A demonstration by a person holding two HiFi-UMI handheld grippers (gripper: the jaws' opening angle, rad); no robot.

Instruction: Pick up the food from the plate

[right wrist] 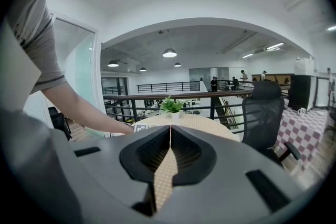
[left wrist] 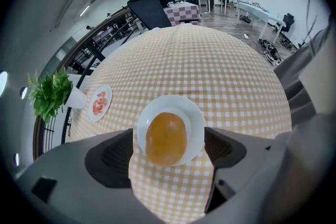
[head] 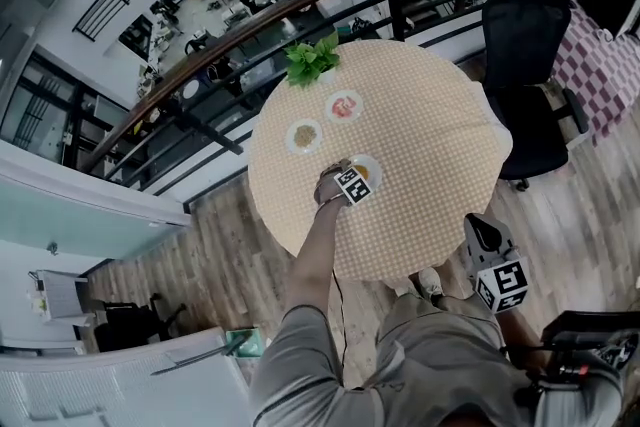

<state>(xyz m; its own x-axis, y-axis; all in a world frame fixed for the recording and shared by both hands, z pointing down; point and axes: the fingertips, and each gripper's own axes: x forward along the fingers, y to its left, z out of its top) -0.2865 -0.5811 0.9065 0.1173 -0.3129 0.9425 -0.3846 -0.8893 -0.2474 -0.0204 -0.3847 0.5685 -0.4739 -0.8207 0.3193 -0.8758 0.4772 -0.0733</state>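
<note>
Left gripper (left wrist: pixel 167 150) above near plate (left wrist: pixel 195 113) on round checked table (left wrist: pixel 220 60), jaws apart either side of orange-brown bun (left wrist: pixel 166 138) lying on that plate, right gripper (right wrist: pixel 169 150) off table's near right edge, jaws together, empty.

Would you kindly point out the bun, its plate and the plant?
Bun (left wrist: pixel 166 139): left gripper view, its middle.
Plate (left wrist: pixel 195 115): left gripper view, bare rim at upper right.
Plant (left wrist: pixel 50 94): left gripper view, its leaves.
</note>
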